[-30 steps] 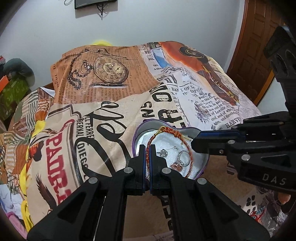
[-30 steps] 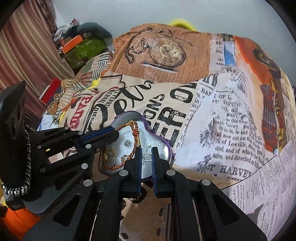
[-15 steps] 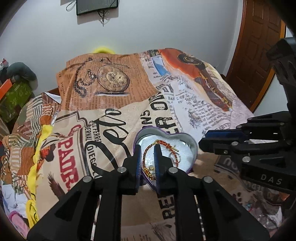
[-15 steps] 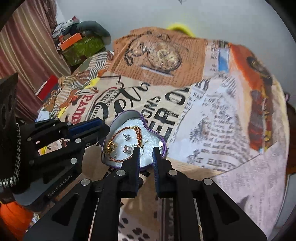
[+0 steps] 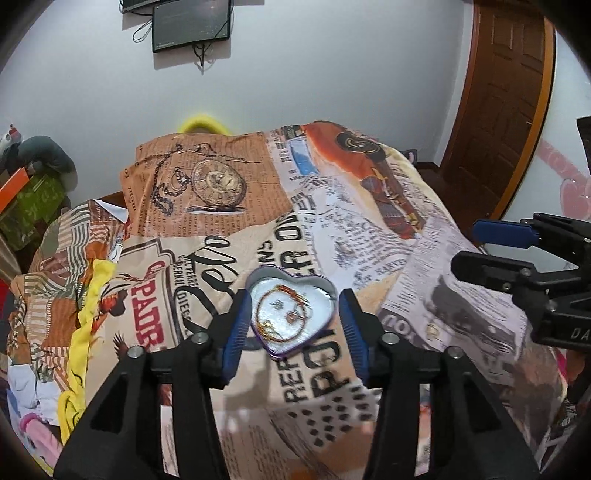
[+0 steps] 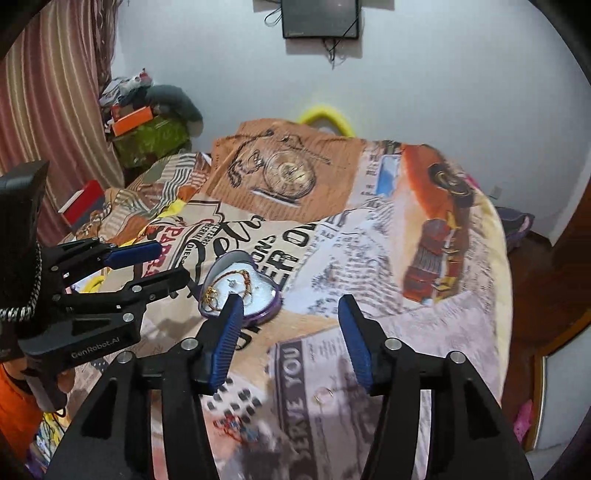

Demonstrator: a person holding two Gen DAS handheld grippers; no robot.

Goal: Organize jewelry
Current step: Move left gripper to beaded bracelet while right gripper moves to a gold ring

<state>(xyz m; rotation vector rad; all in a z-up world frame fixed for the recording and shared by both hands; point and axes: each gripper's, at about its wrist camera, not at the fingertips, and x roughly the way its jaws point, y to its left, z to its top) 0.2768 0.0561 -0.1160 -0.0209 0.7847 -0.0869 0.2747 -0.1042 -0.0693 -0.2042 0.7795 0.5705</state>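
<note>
A purple heart-shaped tin lies open on the printed bedspread. It holds an orange-and-gold bracelet and small earrings. My left gripper is open and empty, its fingers either side of the tin, raised above it. My right gripper is open and empty, right of the tin. A small gold ring lies on the bedspread below the right gripper. A red beaded piece lies lower left.
The bed runs back to a white wall with a dark screen. A wooden door stands at the right. Boxes and clothes pile up by the striped curtain at the left.
Both grippers have opened wide and pulled back and up from the tin. The bracelet, held over the tin by the left gripper before, now lies inside it.
</note>
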